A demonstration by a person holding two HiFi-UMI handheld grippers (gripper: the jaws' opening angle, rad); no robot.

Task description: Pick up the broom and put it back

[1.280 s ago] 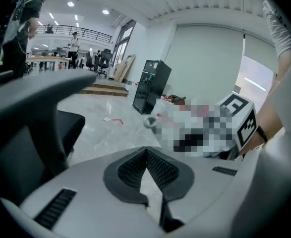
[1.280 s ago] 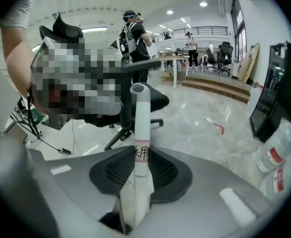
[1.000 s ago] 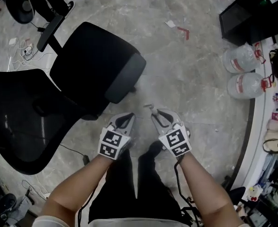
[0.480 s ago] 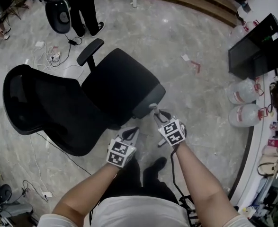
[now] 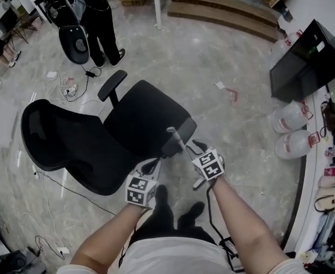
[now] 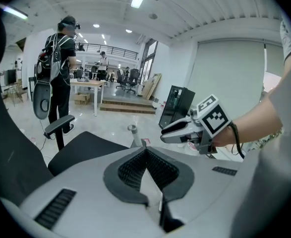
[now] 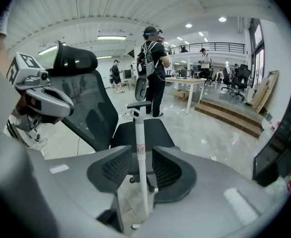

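Note:
The broom shows only as a thin white handle point(image 5: 177, 140) that stands upright in front of the chair; its head is hidden. My right gripper point(image 5: 189, 147) is around the handle point(image 7: 139, 155), its jaws opening, with a gap on each side of the pole. My left gripper point(image 5: 154, 164) hangs just left of it with its jaws closed together on nothing. In the left gripper view the handle's top point(image 6: 132, 131) pokes up beyond the left gripper point(image 6: 146, 151), with the right gripper point(image 6: 166, 134) to its right. The left gripper point(image 7: 61, 108) shows at the left of the right gripper view.
A black office chair point(image 5: 144, 116) stands right in front of the grippers, its backrest point(image 5: 59, 147) to the left. Two water jugs point(image 5: 293, 119) and a black cabinet point(image 5: 307, 59) are at the right. A person point(image 5: 99, 10) stands at the back left by floor cables point(image 5: 64, 84).
Both grippers have risen and moved toward the chair. The right jaws have spread wider around the handle, and more of the handle's top sticks out past them.

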